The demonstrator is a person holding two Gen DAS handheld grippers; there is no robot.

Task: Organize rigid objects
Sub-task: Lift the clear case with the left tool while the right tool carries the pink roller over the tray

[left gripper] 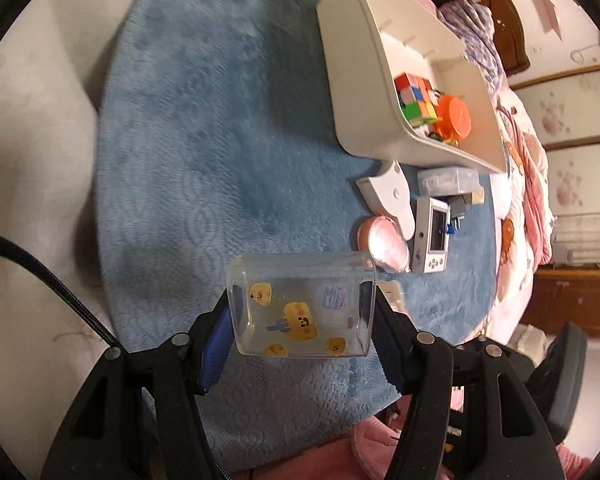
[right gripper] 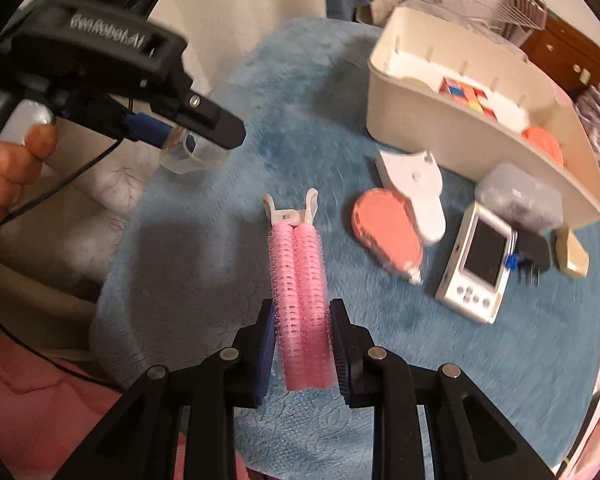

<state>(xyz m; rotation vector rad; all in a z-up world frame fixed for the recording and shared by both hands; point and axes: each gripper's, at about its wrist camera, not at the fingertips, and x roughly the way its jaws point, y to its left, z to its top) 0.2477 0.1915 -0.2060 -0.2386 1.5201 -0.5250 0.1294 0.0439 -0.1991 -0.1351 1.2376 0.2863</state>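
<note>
My left gripper (left gripper: 302, 312) is shut on a clear plastic box (left gripper: 302, 306) with yellow cartoon stickers, held above the blue rug. It also shows in the right wrist view (right gripper: 196, 142), at upper left, with the box (right gripper: 194, 156) between its fingers. My right gripper (right gripper: 302, 340) is shut on a pink hair-roller clip (right gripper: 298, 276), its white clip end pointing away. The white storage bin (left gripper: 356, 92) holds a puzzle cube (left gripper: 416, 98) and an orange lid (left gripper: 458, 116); it also shows in the right wrist view (right gripper: 432, 136).
On the blue rug (left gripper: 220, 140) in front of the bin lie a white plastic piece (right gripper: 416, 184), a pink oval case (right gripper: 388, 232), a white handheld game device (right gripper: 478, 260), a grey-lidded box (right gripper: 520, 196), a black plug (right gripper: 534, 256) and a beige block (right gripper: 574, 258). Bedding lies at right.
</note>
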